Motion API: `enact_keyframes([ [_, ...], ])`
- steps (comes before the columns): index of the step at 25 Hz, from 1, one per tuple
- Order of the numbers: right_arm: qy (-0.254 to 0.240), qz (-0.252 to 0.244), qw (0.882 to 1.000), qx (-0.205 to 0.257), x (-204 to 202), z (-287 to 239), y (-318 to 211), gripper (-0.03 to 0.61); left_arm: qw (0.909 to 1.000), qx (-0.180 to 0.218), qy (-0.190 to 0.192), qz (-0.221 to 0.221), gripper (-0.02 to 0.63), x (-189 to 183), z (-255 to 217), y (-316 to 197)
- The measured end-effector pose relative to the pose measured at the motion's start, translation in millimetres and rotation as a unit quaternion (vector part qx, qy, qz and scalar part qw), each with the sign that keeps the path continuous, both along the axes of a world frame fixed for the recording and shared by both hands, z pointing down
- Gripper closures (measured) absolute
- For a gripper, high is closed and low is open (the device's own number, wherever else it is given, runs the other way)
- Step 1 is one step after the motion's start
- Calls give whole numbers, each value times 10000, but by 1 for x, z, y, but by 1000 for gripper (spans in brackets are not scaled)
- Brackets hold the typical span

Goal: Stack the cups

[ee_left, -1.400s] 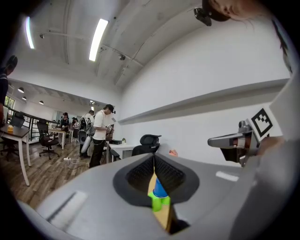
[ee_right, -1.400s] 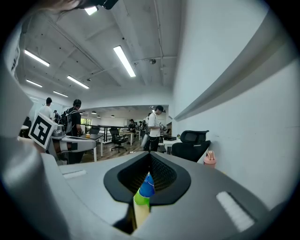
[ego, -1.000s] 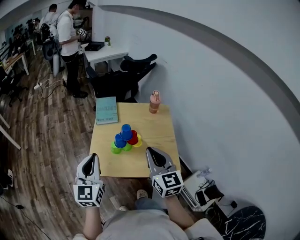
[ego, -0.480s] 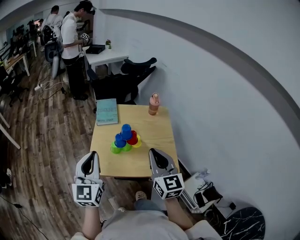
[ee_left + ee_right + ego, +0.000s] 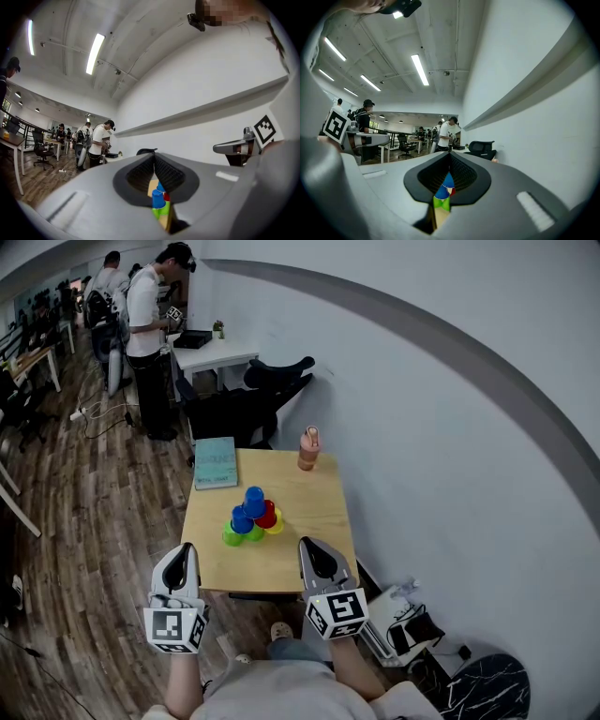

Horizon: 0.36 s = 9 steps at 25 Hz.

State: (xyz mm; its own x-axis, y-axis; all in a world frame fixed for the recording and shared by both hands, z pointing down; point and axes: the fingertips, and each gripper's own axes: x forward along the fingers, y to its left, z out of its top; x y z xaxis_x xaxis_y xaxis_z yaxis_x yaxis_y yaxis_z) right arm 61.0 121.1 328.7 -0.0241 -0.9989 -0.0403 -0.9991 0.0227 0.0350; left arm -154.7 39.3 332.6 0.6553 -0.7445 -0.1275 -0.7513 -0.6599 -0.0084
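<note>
The cups point(image 5: 251, 519) are standing as a small pyramid near the middle of the wooden worktop point(image 5: 314, 512). A blue cup point(image 5: 253, 502) is sitting on top, another blue cup point(image 5: 242, 519) and a red cup point(image 5: 268, 515) are under it, and green cups point(image 5: 232, 536) and a yellow cup point(image 5: 277, 525) are showing at the base, so the stacking is looking done or nearly so. The left gripper point(image 5: 184, 553) and the right gripper point(image 5: 307, 547) are hovering by the near edge, well apart from the pile, each with its jaws pressed together on nothing. Any further move is calling for a slow, level approach with the jaws opened before arriving, since a nudge to a base cup is likely to topple the lot. The cups seem to be standing mouth-down, though they are too small to be sure, so nothing is showing inside them. A capped pink bottle point(image 5: 309, 446) is standing at the far edge, and its contents are not showing.
</note>
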Motion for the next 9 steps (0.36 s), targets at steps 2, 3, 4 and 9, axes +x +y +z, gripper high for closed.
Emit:
enact_keyframes([
  [2, -1, 2, 10000, -7, -1, 0, 0, 574, 10000, -17, 22, 23, 554, 0, 0, 0],
  [3, -3, 4, 10000, -7, -2, 0, 0, 574, 10000, -29, 34, 33, 554, -1, 1, 0],
  [4, -6, 6, 10000, -4, -3, 0, 0, 574, 10000, -39, 42, 40, 554, -2, 1, 1],
  [9, -28, 9, 10000, 26, -8, 0, 1, 574, 10000, -46, 39, 48, 554, -6, 4, 2],
])
